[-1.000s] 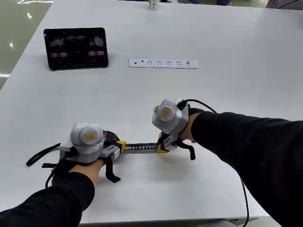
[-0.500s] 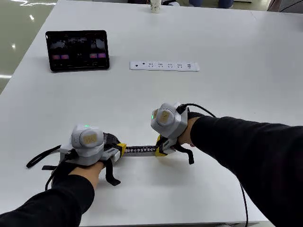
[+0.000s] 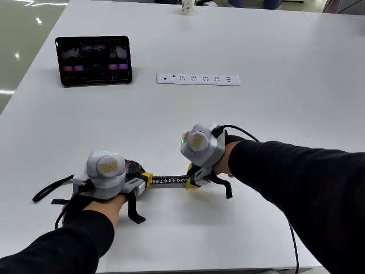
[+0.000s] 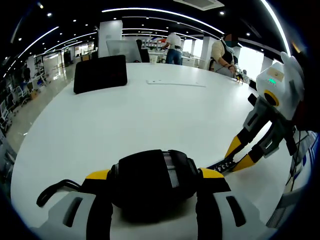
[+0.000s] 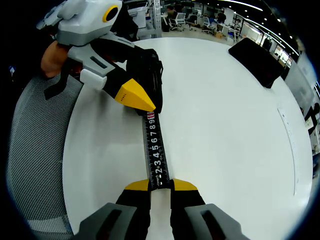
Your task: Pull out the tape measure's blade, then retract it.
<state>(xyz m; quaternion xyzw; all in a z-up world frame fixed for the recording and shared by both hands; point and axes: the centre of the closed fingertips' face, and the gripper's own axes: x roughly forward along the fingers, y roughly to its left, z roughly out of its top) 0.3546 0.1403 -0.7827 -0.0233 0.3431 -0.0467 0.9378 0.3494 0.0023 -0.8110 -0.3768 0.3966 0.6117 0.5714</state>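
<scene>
Tape measure (image 4: 152, 180) lies near the front edge of the wide white worktop (image 3: 256, 57), in a bright open office. The left gripper (image 3: 144, 178) clamps its black case, and the right gripper (image 5: 160, 186) pinches the tip of the short drawn blade (image 5: 154, 145). A tablet (image 3: 94, 59) and a power strip (image 3: 198, 79) lie well apart, farther back.

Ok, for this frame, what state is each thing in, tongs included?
left tongs: shut on the tape measure case.
right tongs: shut on the tip of the blade.
tape measure case: gripped, blade not fully retracted.
blade: partly out, stretched straight between case and right tongs.
tablet: screen lit, propped up.
power strip: lying flat, nothing plugged in.
</scene>
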